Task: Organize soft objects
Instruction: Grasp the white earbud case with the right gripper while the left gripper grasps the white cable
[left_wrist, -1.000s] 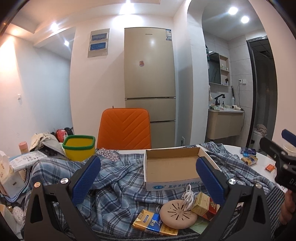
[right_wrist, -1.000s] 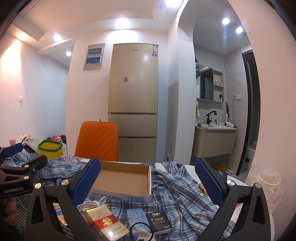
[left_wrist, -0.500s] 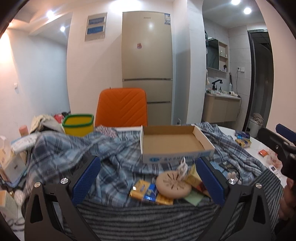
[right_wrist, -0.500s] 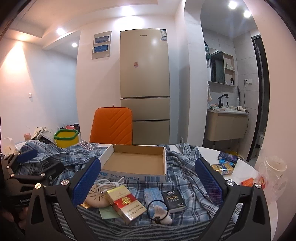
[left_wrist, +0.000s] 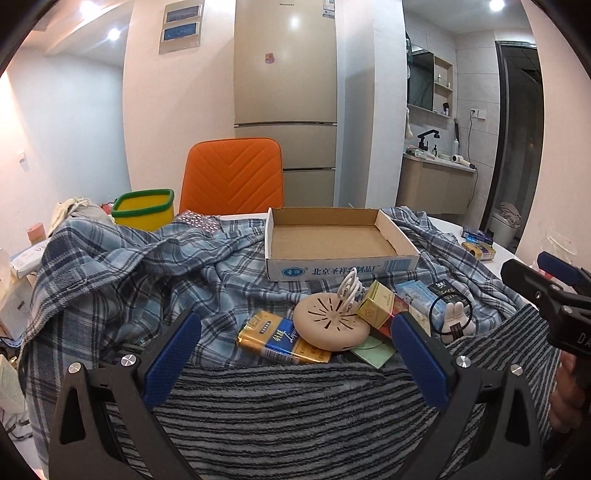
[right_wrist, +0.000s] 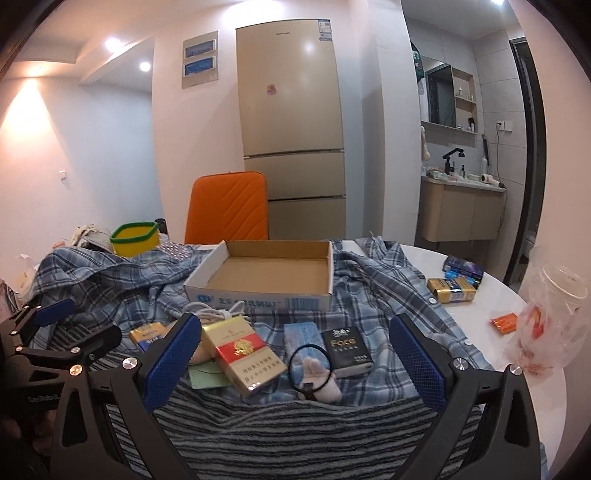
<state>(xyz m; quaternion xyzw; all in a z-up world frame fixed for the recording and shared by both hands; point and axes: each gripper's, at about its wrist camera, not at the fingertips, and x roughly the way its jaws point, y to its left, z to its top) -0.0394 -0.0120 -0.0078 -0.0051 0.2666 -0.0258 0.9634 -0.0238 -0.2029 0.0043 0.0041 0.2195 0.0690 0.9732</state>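
A blue plaid shirt (left_wrist: 155, 266) (right_wrist: 373, 291) is spread over the table, with a grey striped fuzzy cloth (left_wrist: 303, 410) (right_wrist: 306, 432) along the near edge. An open cardboard box (left_wrist: 332, 240) (right_wrist: 273, 273) rests on the shirt. In front of it lie a round beige disc (left_wrist: 328, 325), cigarette packs (right_wrist: 243, 354), a black pack (right_wrist: 347, 350) and a black hair tie with a white rabbit charm (left_wrist: 452, 317) (right_wrist: 314, 365). My left gripper (left_wrist: 295, 358) is open above the striped cloth. My right gripper (right_wrist: 295, 358) is open too, holding nothing.
An orange chair (left_wrist: 232, 173) stands behind the table. A yellow tub with a green rim (left_wrist: 144, 208) sits at the back left. More small packs (right_wrist: 456, 280), an orange packet (right_wrist: 504, 321) and a clear plastic jar (right_wrist: 550, 310) lie on the white tabletop at right.
Both grippers have tilted down and come closer over the table, so the striped cloth and the small items now fill the foreground. Both stay open.
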